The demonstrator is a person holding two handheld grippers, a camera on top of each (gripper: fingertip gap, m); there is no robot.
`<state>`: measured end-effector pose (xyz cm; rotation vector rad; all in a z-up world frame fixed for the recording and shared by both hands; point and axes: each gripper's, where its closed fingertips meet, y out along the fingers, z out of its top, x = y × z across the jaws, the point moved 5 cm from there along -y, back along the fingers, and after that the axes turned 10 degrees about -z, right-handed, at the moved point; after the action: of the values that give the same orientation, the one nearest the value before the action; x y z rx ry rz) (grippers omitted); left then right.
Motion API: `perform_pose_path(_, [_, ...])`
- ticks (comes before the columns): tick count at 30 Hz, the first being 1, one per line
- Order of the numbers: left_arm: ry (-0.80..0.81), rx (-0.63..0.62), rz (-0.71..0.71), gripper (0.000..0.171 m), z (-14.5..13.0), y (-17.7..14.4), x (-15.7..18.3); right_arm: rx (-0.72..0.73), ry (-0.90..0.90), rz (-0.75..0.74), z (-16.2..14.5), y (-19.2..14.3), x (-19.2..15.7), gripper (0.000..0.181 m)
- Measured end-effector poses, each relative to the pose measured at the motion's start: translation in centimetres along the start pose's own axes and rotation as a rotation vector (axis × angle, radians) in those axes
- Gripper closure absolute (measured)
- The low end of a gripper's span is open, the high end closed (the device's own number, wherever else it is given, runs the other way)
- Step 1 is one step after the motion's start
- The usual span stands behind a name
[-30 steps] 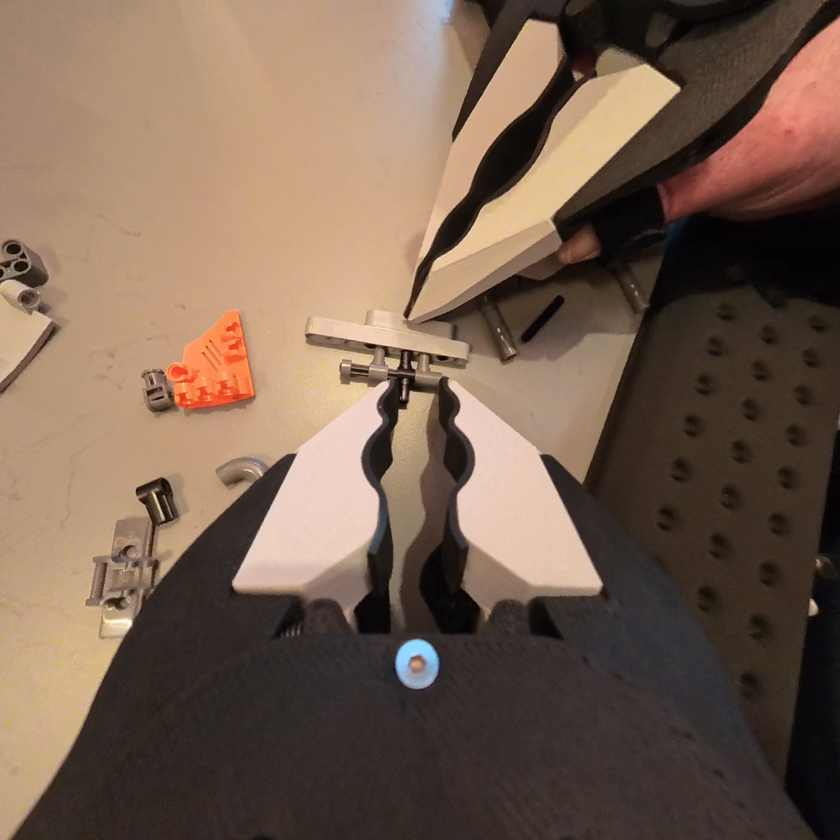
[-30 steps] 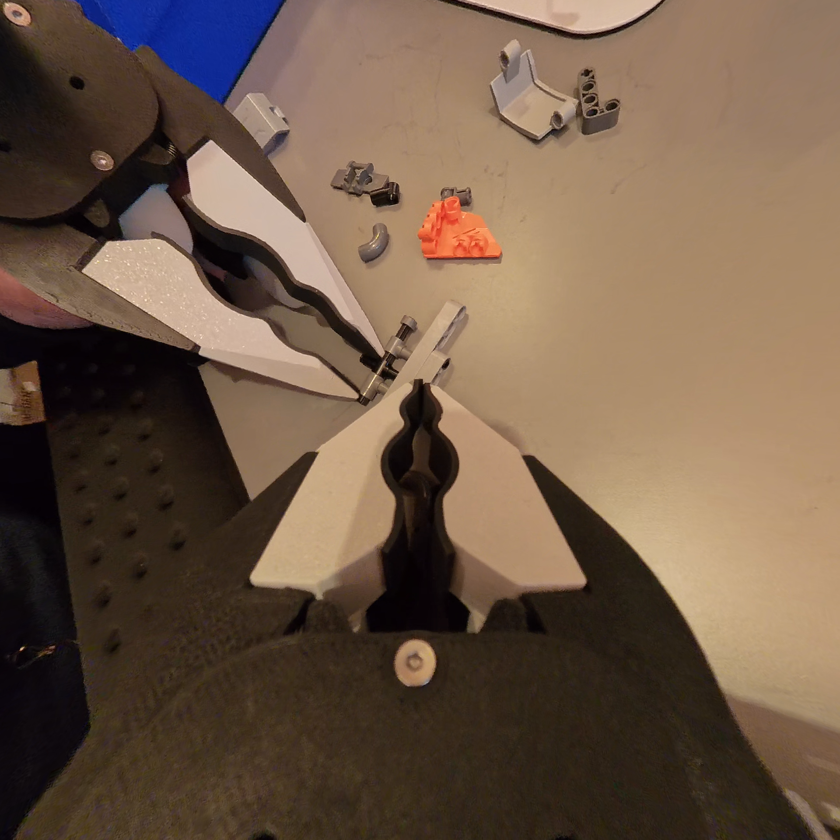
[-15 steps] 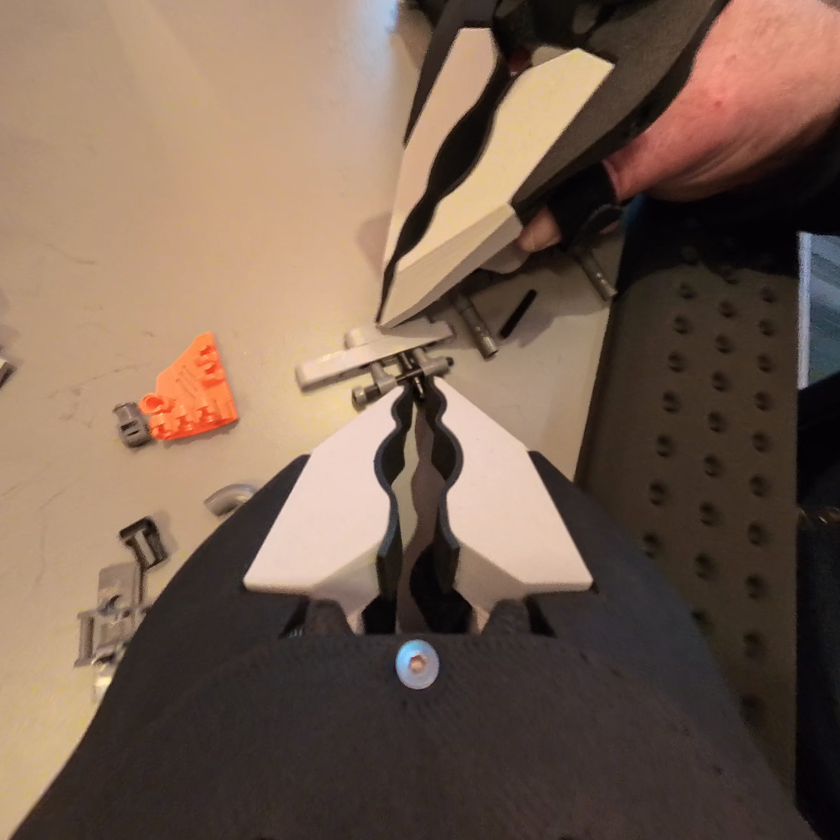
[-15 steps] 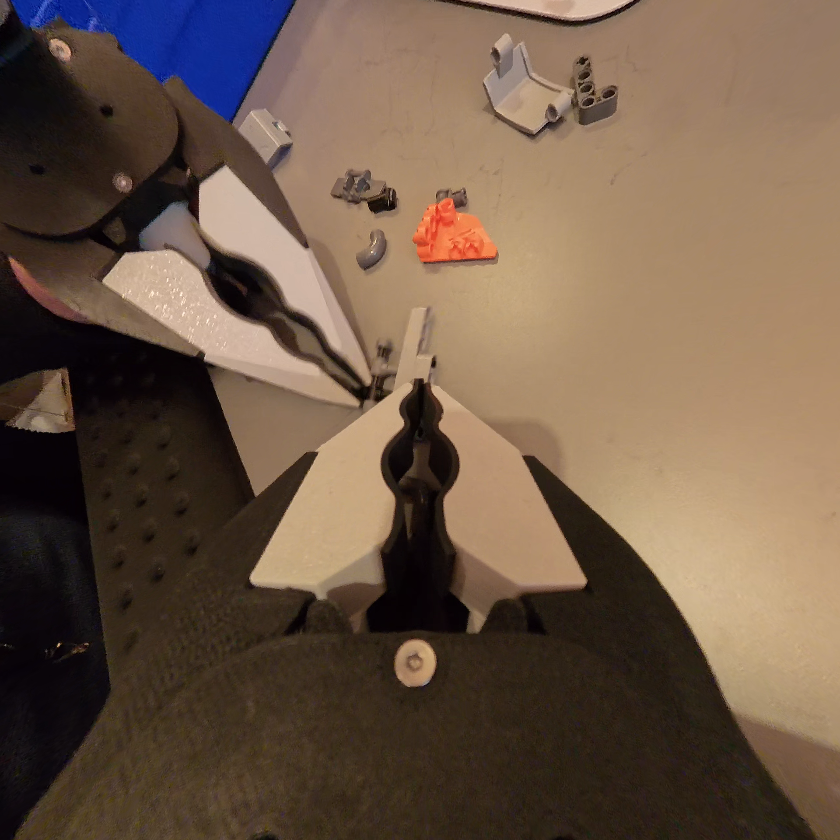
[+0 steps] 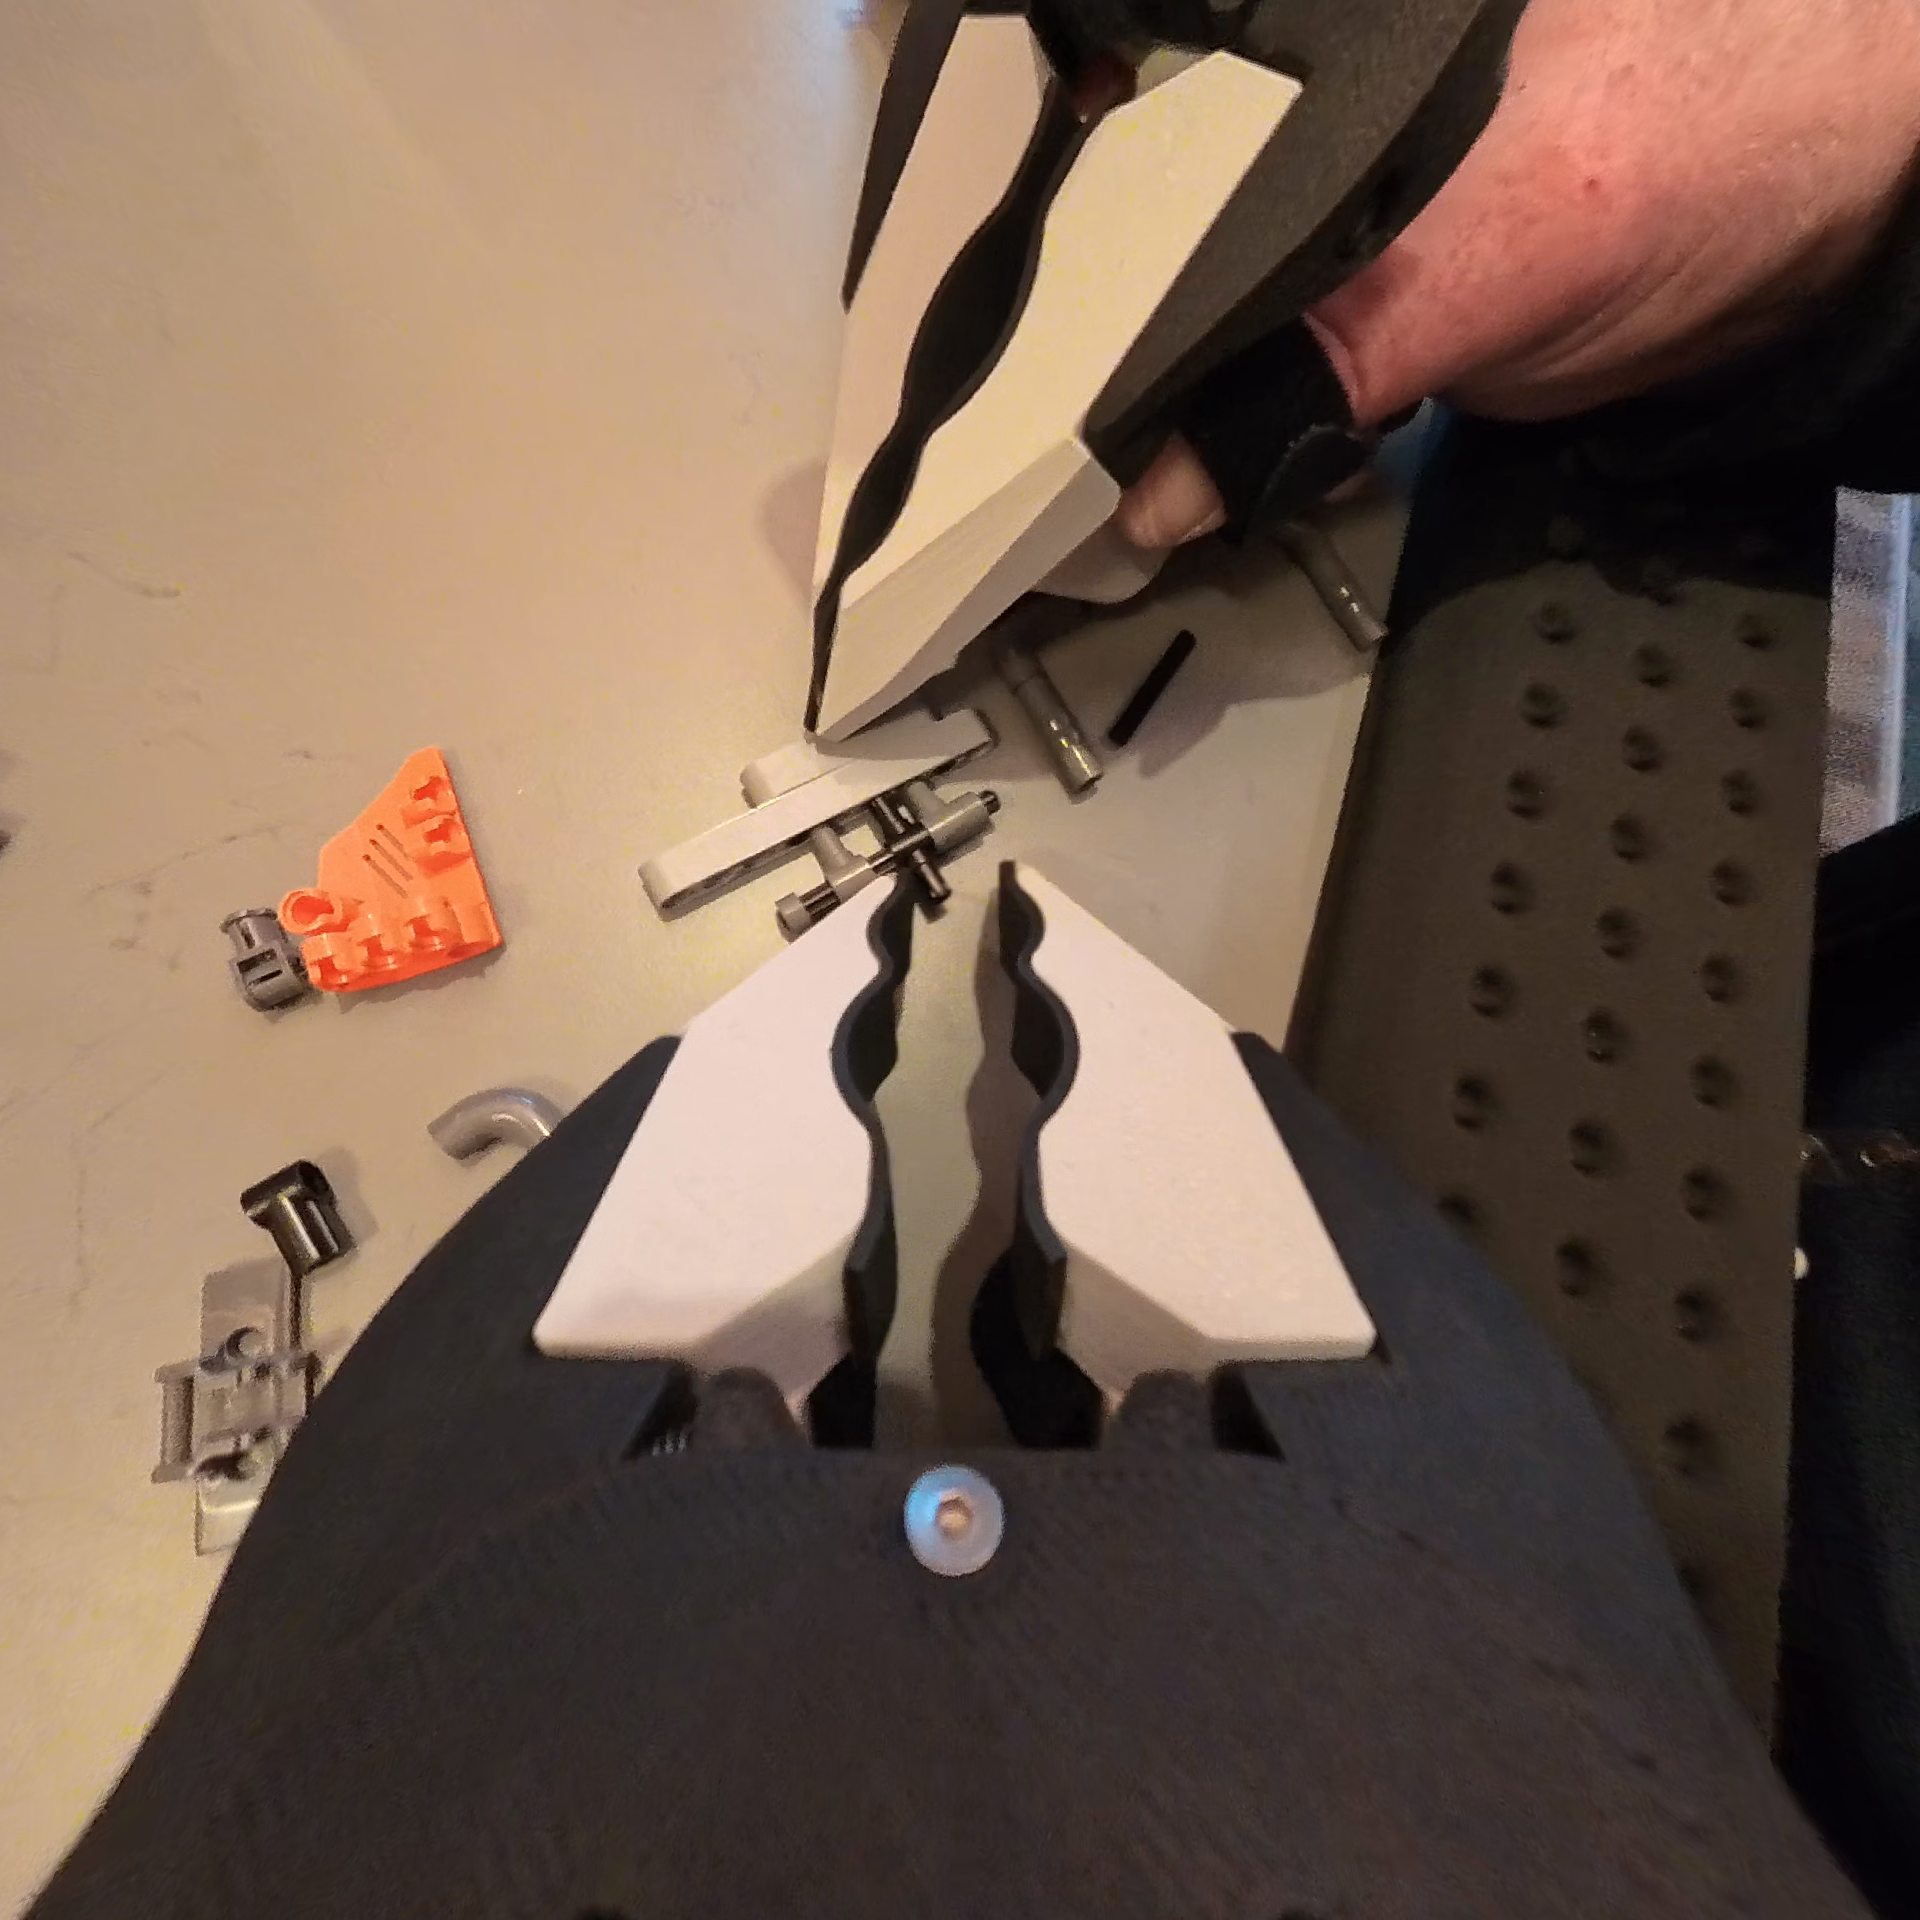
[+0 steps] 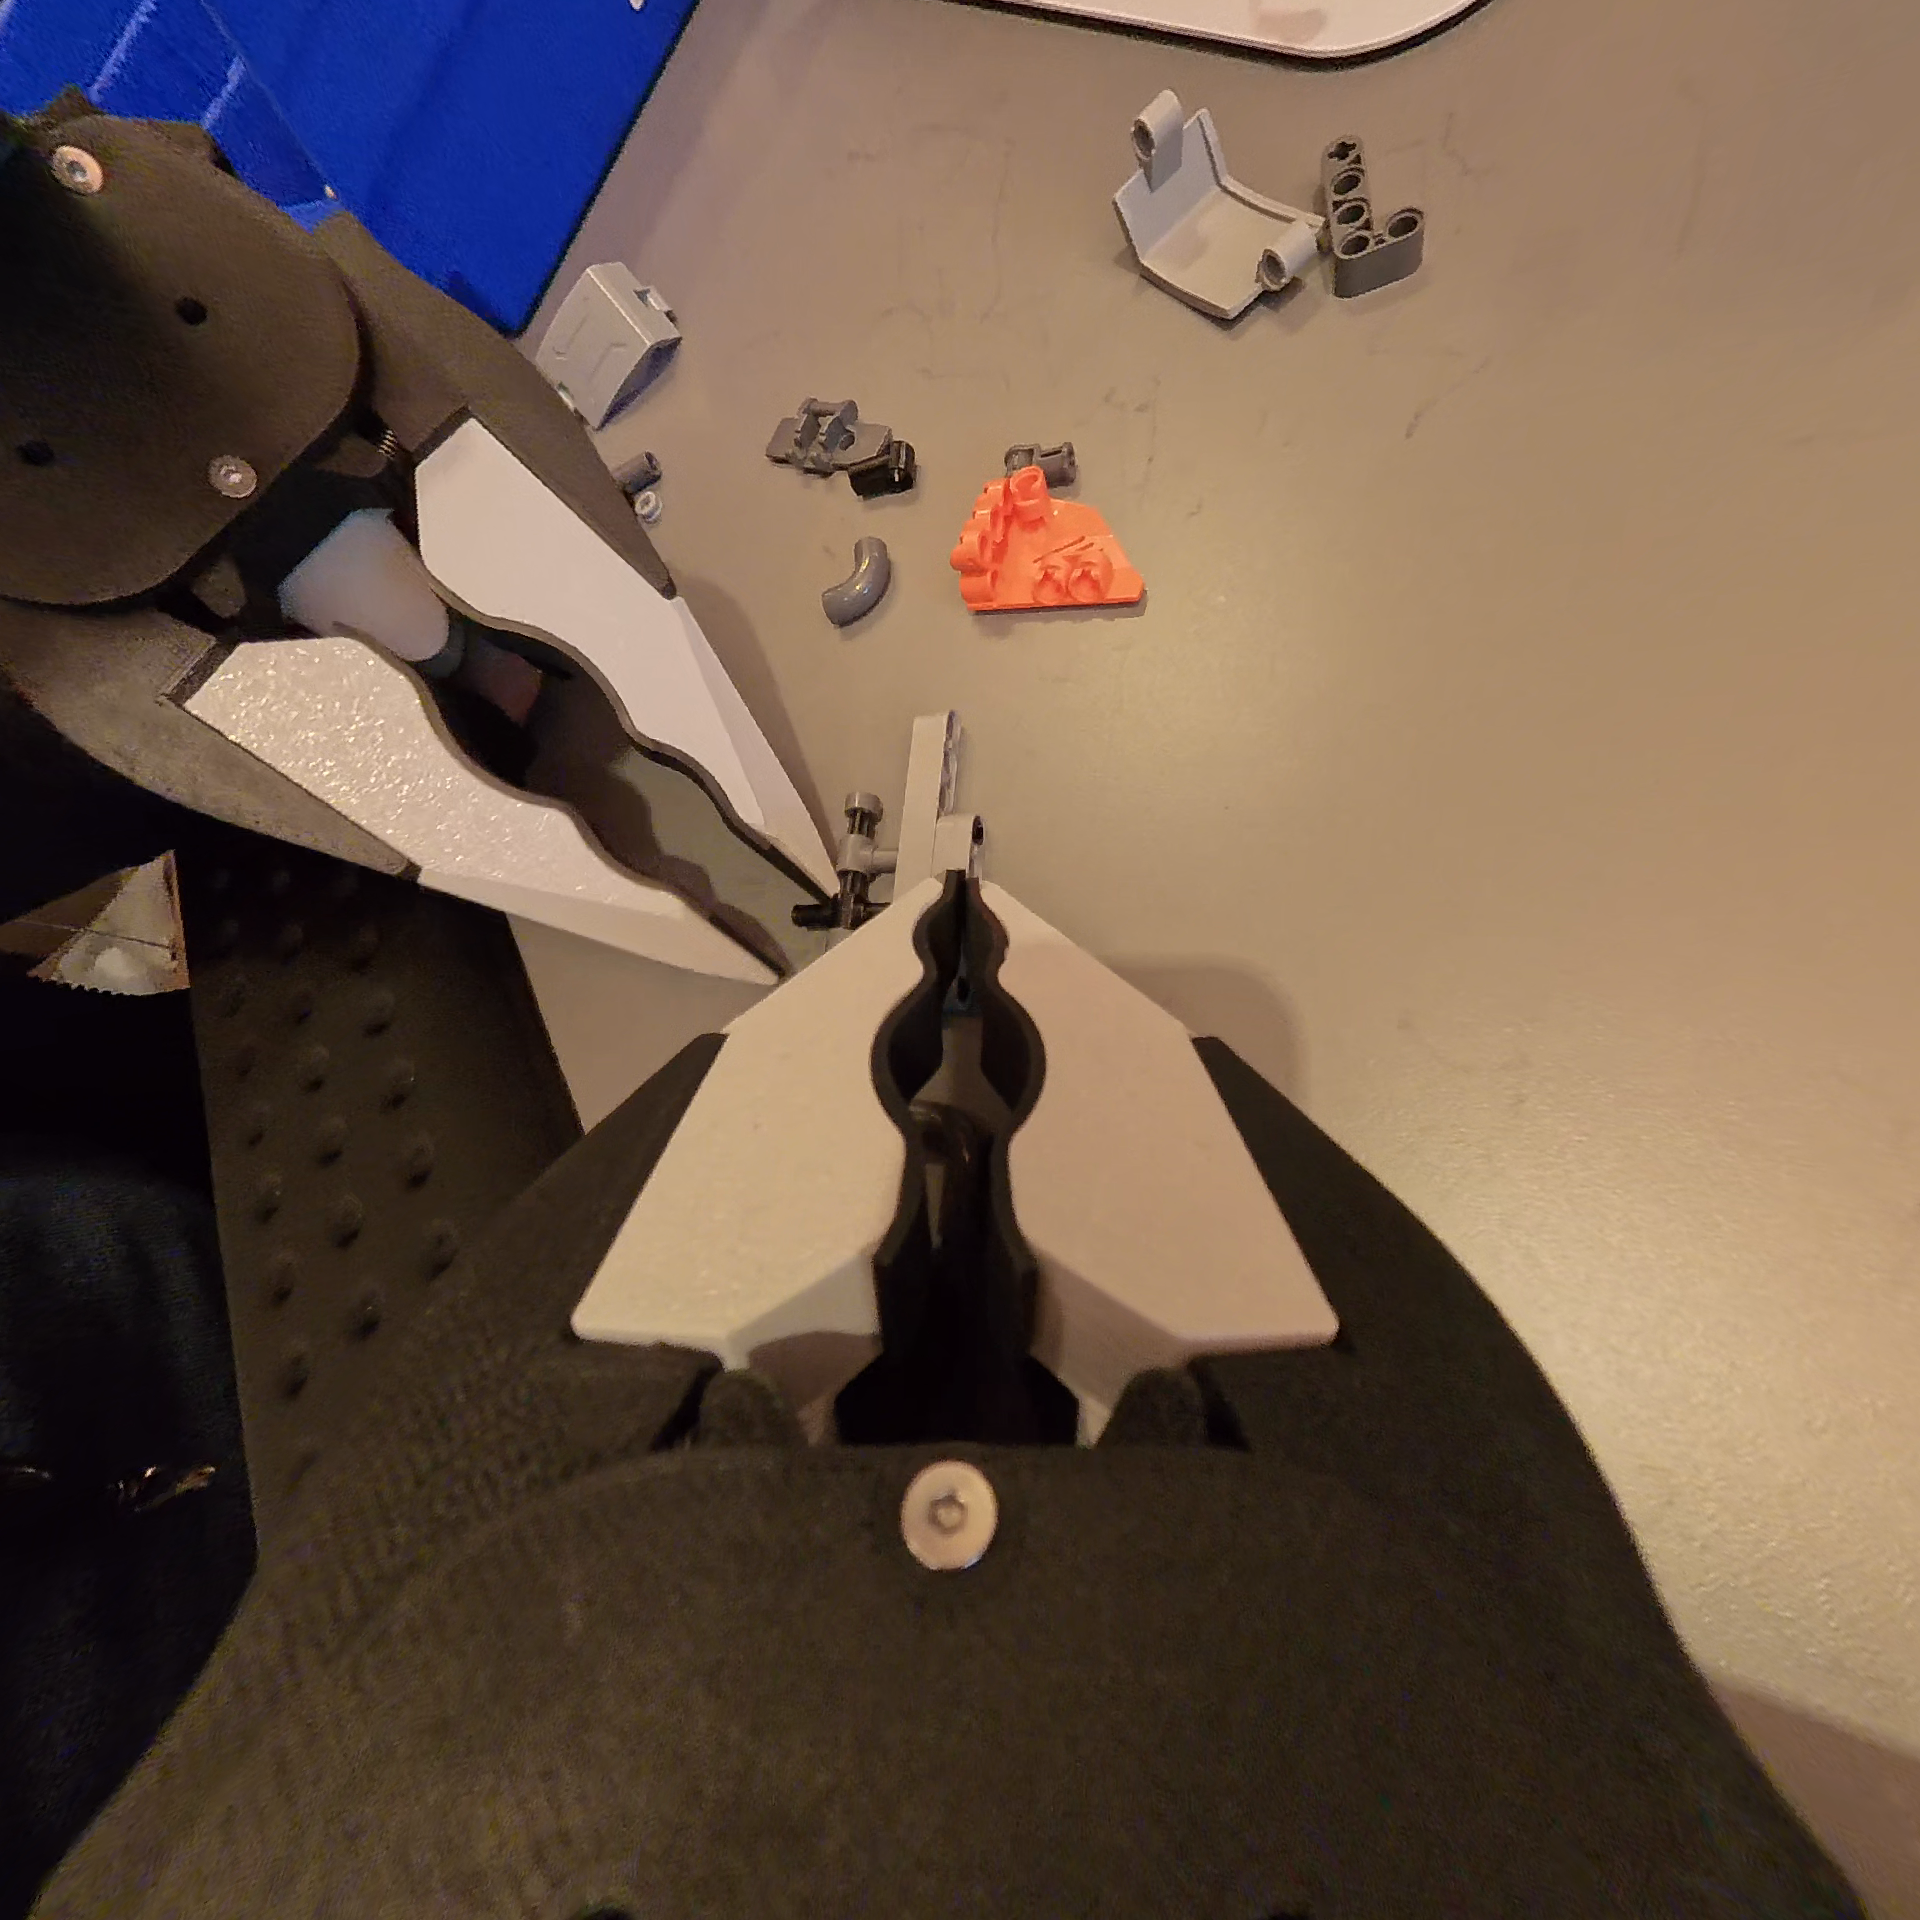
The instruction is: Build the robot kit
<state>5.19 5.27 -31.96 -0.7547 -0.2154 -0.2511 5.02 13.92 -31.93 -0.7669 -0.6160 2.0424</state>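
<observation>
Left gripper (image 5: 951, 894): your jaws stand a little apart with nothing between them; the tips sit just short of the black pin (image 5: 914, 854) poking out of the small grey assembly.
Right gripper (image 6: 956, 883): your jaws are pressed together, pinching the end of the light grey beam (image 6: 933, 774).
Beam: raised at the pinched end, its far end toward the table (image 6: 1455, 831).
Nearby: orange plate (image 5: 400, 883), grey elbow (image 5: 483, 1122), loose pins (image 5: 1049, 707).

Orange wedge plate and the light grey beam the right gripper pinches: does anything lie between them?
No. In the left wrist view, bare table separates the orange wedge plate from the light grey beam. The right wrist view agrees.
</observation>
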Motion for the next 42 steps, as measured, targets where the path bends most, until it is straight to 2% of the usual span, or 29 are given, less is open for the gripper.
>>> perform_pose_path(6, [-0.054, 0.046, 0.049, 0.149, -0.3, -1.0, 0.4, -0.001, 0.000, 0.004, 0.0, 0.0, 0.0, 0.181])
perform_pose_path(11, [-0.075, 0.015, 0.117, 0.144, -0.6, -0.9, 0.0, -0.001, -0.008, 0.003, 0.0, 0.0, -0.1, 0.181])
perform_pose_path(21, [-0.068, 0.005, 0.176, 0.159, -0.1, -0.3, -0.4, 0.001, -0.008, -0.002, 0.0, 0.0, -0.1, 0.181])
perform_pose_path(26, [-0.072, 0.007, 0.188, 0.162, -0.1, -0.3, -0.6, 0.002, -0.003, -0.004, 0.0, 0.0, 0.0, 0.181])
perform_pose_path(27, [-0.067, 0.002, 0.196, 0.170, -0.2, -0.4, -0.7, 0.001, -0.002, -0.003, 0.0, 0.0, 0.0, 0.181])
perform_pose_path(42, [-0.075, 0.009, 0.178, 0.170, -0.1, -0.4, -1.1, 0.015, -0.003, -0.008, 0.2, -0.1, 0.1, 0.181])
